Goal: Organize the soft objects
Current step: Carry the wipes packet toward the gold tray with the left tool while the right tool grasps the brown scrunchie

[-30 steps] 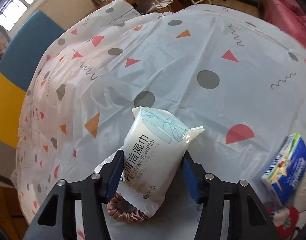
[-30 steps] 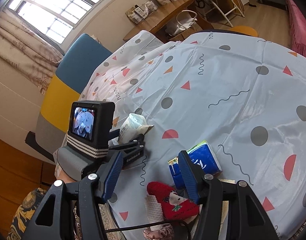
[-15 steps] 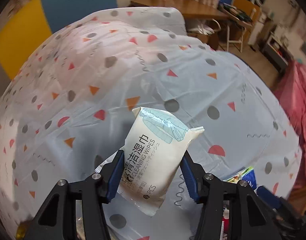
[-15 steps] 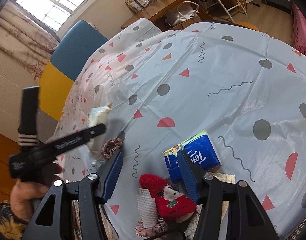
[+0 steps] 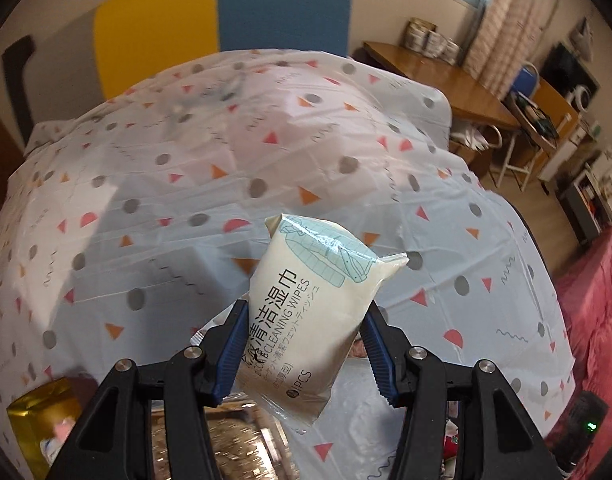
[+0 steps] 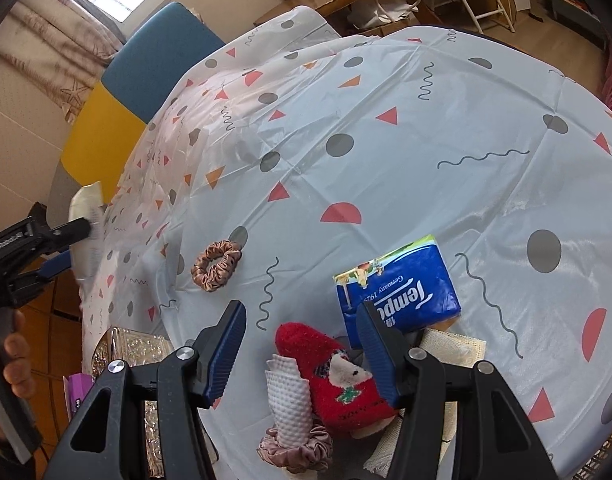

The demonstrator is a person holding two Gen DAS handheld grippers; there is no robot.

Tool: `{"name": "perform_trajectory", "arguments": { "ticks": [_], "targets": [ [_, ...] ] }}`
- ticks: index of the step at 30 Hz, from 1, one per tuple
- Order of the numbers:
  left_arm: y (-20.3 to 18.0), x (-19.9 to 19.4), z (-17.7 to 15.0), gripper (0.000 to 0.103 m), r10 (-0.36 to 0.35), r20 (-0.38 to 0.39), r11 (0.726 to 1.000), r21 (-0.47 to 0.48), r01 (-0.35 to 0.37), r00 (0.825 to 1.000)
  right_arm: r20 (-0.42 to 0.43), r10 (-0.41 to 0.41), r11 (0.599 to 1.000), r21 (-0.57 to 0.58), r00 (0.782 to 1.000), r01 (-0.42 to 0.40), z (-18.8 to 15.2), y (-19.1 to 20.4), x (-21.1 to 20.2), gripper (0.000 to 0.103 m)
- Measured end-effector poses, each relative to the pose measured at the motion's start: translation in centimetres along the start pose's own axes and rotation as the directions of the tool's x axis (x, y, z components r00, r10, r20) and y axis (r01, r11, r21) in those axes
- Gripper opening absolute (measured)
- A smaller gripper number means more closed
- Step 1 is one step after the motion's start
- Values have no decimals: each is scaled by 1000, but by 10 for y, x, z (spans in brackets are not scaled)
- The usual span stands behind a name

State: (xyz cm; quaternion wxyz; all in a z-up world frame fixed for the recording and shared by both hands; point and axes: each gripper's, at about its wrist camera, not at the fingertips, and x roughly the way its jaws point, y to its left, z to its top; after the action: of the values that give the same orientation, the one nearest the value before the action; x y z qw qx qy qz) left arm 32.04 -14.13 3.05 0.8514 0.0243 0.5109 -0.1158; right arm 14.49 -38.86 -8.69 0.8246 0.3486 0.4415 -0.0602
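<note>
My left gripper (image 5: 304, 350) is shut on a cream pack of cleaning wipes (image 5: 312, 316), held in the air above the patterned tablecloth (image 5: 178, 184). In the right wrist view the same pack (image 6: 86, 232) shows at the far left, past the table's edge. My right gripper (image 6: 302, 352) hangs open over a red fuzzy sock (image 6: 334, 380) and a rolled white sock (image 6: 288, 400). A blue tissue pack (image 6: 398, 288) lies just beyond its right finger. A peach scrunchie (image 6: 217, 265) lies on the cloth ahead on the left. A pink scrunchie (image 6: 296, 450) lies under the white sock.
A gold box (image 5: 42, 428) and a shiny patterned container (image 6: 146, 344) stand below the table's near-left edge. A blue and yellow chair back (image 5: 226, 12) rises behind the table. A person's hand (image 6: 10, 360) holds the left tool. A beige cloth (image 6: 450, 350) lies under the socks.
The left gripper has lifted the wipes pack off the table, swung it left past the table's edge and rolled. The peach scrunchie it covered now lies bare. The right gripper sank slightly.
</note>
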Motion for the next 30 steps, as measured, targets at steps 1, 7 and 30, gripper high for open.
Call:
{"name": "perform_trajectory", "arguments": {
  "ticks": [1,7,30],
  "targets": [
    [9,-7,0,56,6,9,1000,-19,-6,1000,1,-2,1000,-3,1000,2,0,0,0,58],
    [60,-56,-3,56,43,61,992,-118,-35,997,5,-1,1000,-14,1000,1,-1,2,1,58],
    [279,-149,-166,56,183,179,930,-351,-111,967,-49,59,957,-280,997,-70,-9,76,17,58]
  ]
}}
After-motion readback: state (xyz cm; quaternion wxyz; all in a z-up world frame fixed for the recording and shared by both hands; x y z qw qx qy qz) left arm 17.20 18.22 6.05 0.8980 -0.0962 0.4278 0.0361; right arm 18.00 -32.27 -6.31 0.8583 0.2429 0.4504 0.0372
